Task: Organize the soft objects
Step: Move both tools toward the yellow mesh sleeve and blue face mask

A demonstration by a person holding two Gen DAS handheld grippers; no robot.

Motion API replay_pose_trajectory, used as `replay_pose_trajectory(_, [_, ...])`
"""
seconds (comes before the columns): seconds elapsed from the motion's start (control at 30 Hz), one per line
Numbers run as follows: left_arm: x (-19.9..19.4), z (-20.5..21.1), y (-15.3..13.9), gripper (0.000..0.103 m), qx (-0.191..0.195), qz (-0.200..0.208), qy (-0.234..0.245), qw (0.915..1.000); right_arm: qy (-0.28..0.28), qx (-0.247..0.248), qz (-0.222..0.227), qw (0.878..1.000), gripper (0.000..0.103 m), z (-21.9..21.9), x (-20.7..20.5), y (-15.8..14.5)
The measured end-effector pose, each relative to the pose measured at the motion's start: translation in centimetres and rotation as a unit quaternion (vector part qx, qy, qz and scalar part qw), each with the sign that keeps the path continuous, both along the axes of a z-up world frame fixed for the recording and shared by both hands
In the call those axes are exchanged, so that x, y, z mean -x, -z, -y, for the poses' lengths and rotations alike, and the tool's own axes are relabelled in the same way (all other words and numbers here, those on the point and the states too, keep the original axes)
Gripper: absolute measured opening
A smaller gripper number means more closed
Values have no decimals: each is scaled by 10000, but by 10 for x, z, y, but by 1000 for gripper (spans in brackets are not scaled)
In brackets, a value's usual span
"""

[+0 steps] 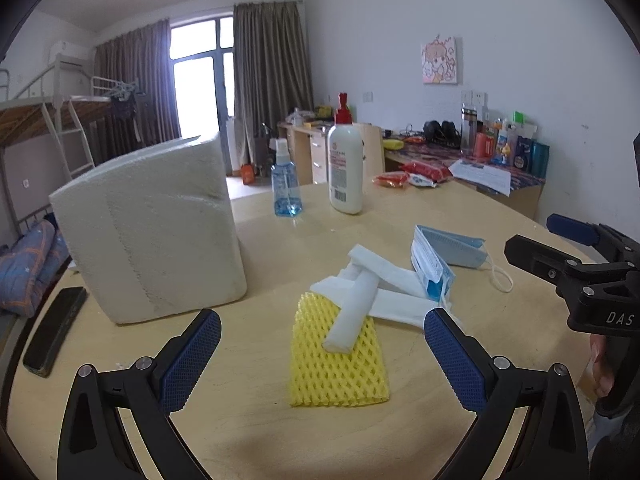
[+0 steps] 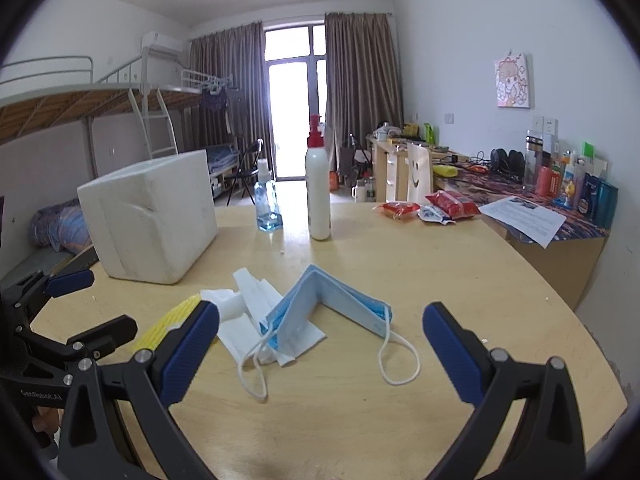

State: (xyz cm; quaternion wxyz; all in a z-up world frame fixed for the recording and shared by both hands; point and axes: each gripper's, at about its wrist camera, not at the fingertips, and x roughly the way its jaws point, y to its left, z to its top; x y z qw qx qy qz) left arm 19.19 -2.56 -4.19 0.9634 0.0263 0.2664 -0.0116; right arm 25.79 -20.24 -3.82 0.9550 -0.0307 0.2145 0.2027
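A yellow foam net (image 1: 338, 364) lies on the wooden table (image 1: 260, 432), with white foam strips (image 1: 360, 308) across its far end. Blue face masks (image 1: 440, 256) lie just right of them. My left gripper (image 1: 322, 354) is open and empty, its fingers on either side of the net, a little above the table. In the right wrist view the masks (image 2: 332, 308) lie folded in front of my right gripper (image 2: 320, 354), which is open and empty. The white strips (image 2: 244, 312) and the net (image 2: 168, 326) are to its left. The right gripper also shows at the left view's right edge (image 1: 560, 256).
A white foam box (image 1: 152, 228) stands on the table's left. A blue spray bottle (image 1: 286, 184) and a white lotion bottle (image 1: 345, 160) stand behind. A black phone (image 1: 54, 330) lies at the left edge. Snack packets (image 2: 436, 206) and a cluttered desk are at back right.
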Motion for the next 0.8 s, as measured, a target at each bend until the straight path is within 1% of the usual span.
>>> replay_pose_trajectory(0.17, [-13, -2, 8, 102, 86, -354, -38, 9993, -74, 0, -260, 9996, 103, 0, -14, 5])
replay_pose_trajectory(0.2, [-15, -3, 9, 102, 98, -406, -65, 9991, -79, 7, -362, 9993, 103, 1, -18, 7])
replay_pose_trajectory(0.33, [-26, -6, 16, 102, 178, -689, -212, 9972, -121, 20, -544, 9984, 103, 2, -27, 11])
replay_pose_trajectory(0.6, [-33, -5, 25, 102, 126, -1033, -246, 9943, -130, 154, -930, 9955, 103, 5, -46, 19])
replay_pose_trajectory(0.7, [-37, -5, 27, 102, 132, -1146, -265, 9930, -253, 46, -1181, 9927, 103, 10, -57, 21])
replay_pose_trajectory(0.8, [-40, -6, 30, 102, 97, -1221, -314, 9920, -204, 23, -1318, 9911, 103, 15, -67, 20])
